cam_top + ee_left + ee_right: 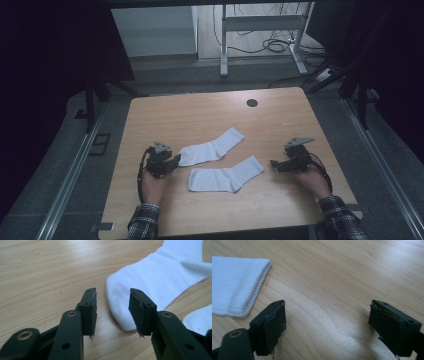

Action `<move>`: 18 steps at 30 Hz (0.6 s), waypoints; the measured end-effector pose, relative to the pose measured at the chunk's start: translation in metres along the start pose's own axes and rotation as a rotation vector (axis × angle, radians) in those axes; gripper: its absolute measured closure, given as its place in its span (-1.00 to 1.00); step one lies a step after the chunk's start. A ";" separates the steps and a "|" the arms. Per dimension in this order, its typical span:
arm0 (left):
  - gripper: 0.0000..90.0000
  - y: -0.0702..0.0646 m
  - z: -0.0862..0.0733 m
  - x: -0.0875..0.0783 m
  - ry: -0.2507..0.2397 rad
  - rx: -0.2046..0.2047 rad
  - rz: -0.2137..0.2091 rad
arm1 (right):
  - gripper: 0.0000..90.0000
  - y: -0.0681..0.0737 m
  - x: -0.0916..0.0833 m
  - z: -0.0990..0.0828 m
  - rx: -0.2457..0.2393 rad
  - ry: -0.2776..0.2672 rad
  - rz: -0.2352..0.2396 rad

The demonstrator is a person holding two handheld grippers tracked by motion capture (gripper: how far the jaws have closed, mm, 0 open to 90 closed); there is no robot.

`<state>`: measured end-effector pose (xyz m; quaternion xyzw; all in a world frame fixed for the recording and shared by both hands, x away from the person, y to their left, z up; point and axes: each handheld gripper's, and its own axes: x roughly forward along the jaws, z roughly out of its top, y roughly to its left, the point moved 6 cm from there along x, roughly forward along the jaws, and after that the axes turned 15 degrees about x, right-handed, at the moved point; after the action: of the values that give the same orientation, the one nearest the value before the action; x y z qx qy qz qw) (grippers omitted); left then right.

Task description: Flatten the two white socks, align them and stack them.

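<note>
from the high view, you have two white socks lying flat near the middle of the wooden table (150, 200), side by side and slightly staggered: the far sock (212, 148) has its toe end pointing at your left gripper (173, 162), and the near sock (226, 176) has its cuff end pointing at your right gripper (274, 164). each tool sits low at an outer end of a sock — a sensible stance, i'd judge, for taking one sock per hand and bringing them together as a pair. neither sock is lifted.

in the left gripper view, your jaws stand partly apart with nothing pressed between them; the rounded toe of the far sock (160, 282) lies just ahead, reaching into the gap near the right-hand pad (136, 311) without being pinched. the opening looks matched to the thin toe end, so a short push forward would put fabric between the pads. a corner of the near sock (200, 320) shows at the lower right.

in the right gripper view, your jaws are spread wide over bare wood — holding nothing. the ribbed cuff of the near sock (239, 285) lies off to the left of the gap, close to the left pad (274, 325) but apart from it, so you'd need to swing toward it before closing.
</note>
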<state>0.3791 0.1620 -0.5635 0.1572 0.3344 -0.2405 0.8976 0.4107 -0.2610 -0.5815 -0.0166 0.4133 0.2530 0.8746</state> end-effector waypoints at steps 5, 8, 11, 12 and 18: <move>0.20 -0.003 0.000 0.002 -0.001 0.016 -0.017 | -0.77 0.003 0.001 0.000 -0.013 0.017 0.006; 0.20 -0.003 -0.001 0.003 0.000 0.020 -0.020 | -0.67 0.003 0.001 0.002 0.004 0.023 -0.007; 0.19 -0.002 -0.004 0.004 0.007 0.018 -0.026 | -0.50 0.004 0.001 0.005 0.015 0.027 -0.007; 0.18 -0.002 -0.007 0.005 0.009 0.011 -0.029 | -0.48 0.004 0.001 0.006 0.016 0.028 -0.007; 0.18 -0.003 -0.009 0.008 0.010 0.009 -0.030 | -0.23 0.013 0.002 0.020 0.032 0.020 0.039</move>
<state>0.3779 0.1615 -0.5756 0.1574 0.3403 -0.2548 0.8913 0.4203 -0.2446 -0.5670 0.0030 0.4263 0.2632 0.8654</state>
